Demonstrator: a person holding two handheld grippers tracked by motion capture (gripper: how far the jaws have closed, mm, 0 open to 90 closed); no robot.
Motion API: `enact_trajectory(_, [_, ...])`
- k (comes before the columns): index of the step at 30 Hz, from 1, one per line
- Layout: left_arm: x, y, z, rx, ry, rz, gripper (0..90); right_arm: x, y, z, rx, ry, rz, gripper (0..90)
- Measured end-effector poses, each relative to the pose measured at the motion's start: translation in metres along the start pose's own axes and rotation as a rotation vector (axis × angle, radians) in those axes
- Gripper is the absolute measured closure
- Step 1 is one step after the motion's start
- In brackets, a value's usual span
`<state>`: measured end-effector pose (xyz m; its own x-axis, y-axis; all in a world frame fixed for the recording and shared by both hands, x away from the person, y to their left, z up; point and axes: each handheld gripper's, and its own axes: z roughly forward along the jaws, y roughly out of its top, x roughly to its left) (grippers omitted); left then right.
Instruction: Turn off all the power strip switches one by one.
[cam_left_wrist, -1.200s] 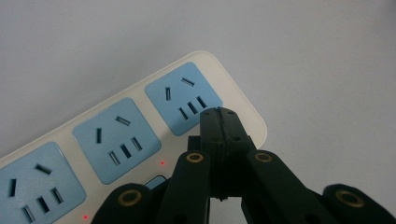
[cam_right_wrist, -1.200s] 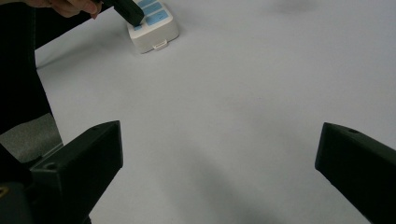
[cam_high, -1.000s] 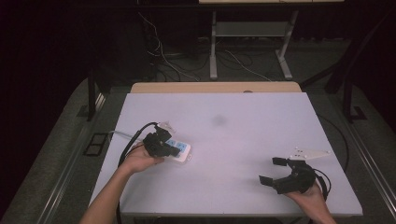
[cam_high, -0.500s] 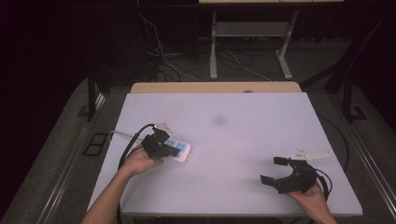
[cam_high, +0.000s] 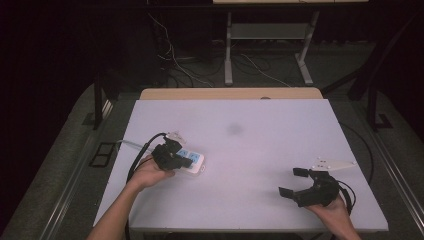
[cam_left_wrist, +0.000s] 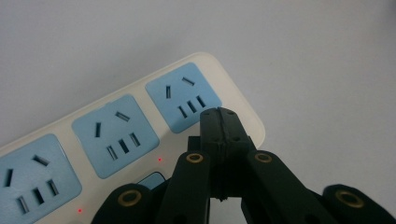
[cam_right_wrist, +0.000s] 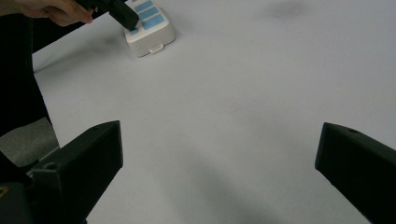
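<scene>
A: Two grippers, one power strip (cam_high: 192, 161), one table (cam_high: 260, 125). What differs from a second ago?

B: Little. Left gripper (cam_high: 176, 159) stays over the strip at the table's left side, near the front. Strip lies where it lay. Right gripper (cam_high: 298, 182) sits slightly lower toward the front right corner than before; its grey plate (cam_high: 334, 163) remains just behind it.

A: Finger state, left?

B: Jaws pressed together, nothing between them. In the left gripper view the gripper (cam_left_wrist: 219, 122) has its closed tip over the strip's (cam_left_wrist: 116, 140) near edge, beside the end socket (cam_left_wrist: 183, 97). Whether the tip touches the strip, I cannot tell.

A: Right?

B: Jaws spread wide, empty. In the right gripper view the gripper (cam_right_wrist: 219, 163) frames bare table (cam_right_wrist: 243, 107), well apart from the strip (cam_right_wrist: 150, 28).

A: Hidden or cut off?

B: Strip's left end is covered by the left gripper and left hand (cam_high: 150, 172) in the high view. Left gripper view crops the third socket (cam_left_wrist: 32, 179) at the frame edge; a blue button (cam_left_wrist: 152, 180) is half hidden behind the jaws. Two small red dots (cam_left_wrist: 160, 159) show on the casing. Right hand (cam_high: 332, 212) runs off the bottom edge. A cable (cam_high: 140, 157) loops off the left gripper. Dark smudge (cam_high: 234, 129) at table centre, nature unclear.
</scene>
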<state>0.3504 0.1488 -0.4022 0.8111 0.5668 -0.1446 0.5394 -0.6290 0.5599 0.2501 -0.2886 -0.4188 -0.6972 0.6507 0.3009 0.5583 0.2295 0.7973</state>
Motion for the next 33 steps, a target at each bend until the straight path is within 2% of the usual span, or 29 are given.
enact_trajectory(6, [0.0, 0.001, -0.003, -0.015, -0.005, 0.001, 89.4, 0.0, 0.0, -0.001, -0.002, -0.004, 0.002, 0.7])
enact_trajectory(18, [-0.014, 0.014, -0.017, -0.012, -0.007, 0.066, 89.4, -0.001, 0.0, 0.0, -0.001, -0.004, 0.004, 0.7])
enact_trajectory(26, [-0.014, 0.022, -0.033, -0.018, 0.018, 0.084, 89.4, -0.001, 0.0, 0.0, 0.002, -0.005, 0.005, 0.7])
enact_trajectory(33, [-0.008, 0.023, -0.049, -0.034, 0.049, 0.079, 89.4, -0.001, 0.0, 0.001, 0.001, -0.006, 0.005, 0.7])
